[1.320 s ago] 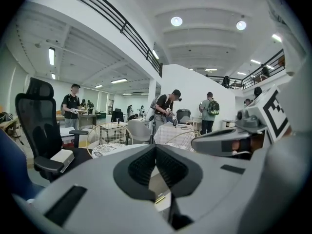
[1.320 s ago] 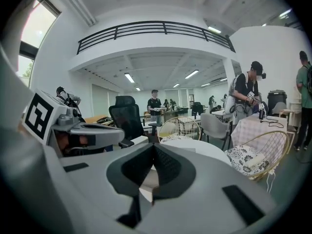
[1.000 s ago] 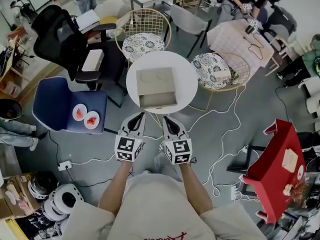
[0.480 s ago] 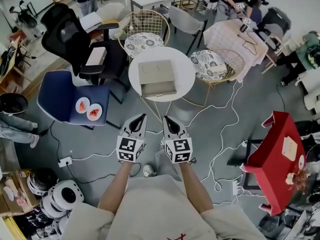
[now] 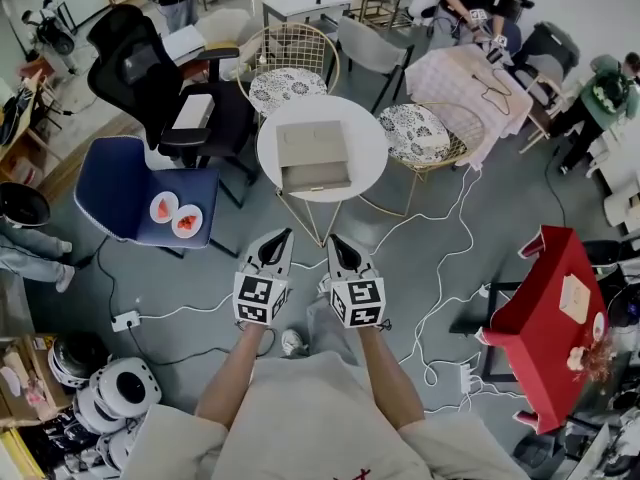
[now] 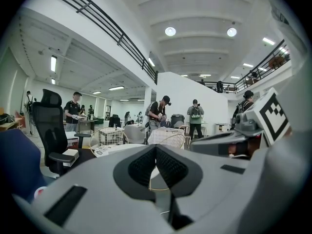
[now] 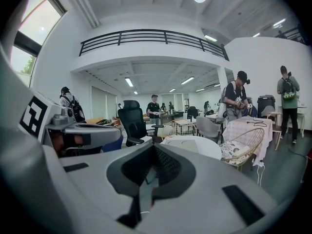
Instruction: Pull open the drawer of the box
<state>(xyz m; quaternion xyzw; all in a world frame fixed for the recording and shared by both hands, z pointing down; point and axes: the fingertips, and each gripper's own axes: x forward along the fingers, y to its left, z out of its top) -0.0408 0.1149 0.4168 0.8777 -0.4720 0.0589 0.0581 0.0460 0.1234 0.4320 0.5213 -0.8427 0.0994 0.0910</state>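
The beige box (image 5: 312, 146) sits on a small round white table (image 5: 370, 148), and its drawer (image 5: 315, 178) stands pulled out toward me. Both grippers hang side by side well short of the table, over the grey floor. The left gripper (image 5: 285, 233) is shut with nothing in it, and so is the right gripper (image 5: 331, 237). In the left gripper view the left gripper's (image 6: 156, 148) jaws meet, with the table (image 6: 111, 149) low beyond them. In the right gripper view the right gripper's (image 7: 155, 148) jaws are together too, and the box (image 7: 183, 145) lies ahead on the table.
Two wire chairs (image 5: 290, 63) (image 5: 432, 133) flank the table. A black office chair (image 5: 150, 68) and a blue chair (image 5: 110, 183) bearing two plates stand to the left. A red table (image 5: 550, 323) is at the right. Cables (image 5: 440, 268) trail over the floor. People stand at the back.
The table and box have slid slightly up and away in the head view, as if I stepped back. Both grippers stay shut, side by side. The drawer stays open.
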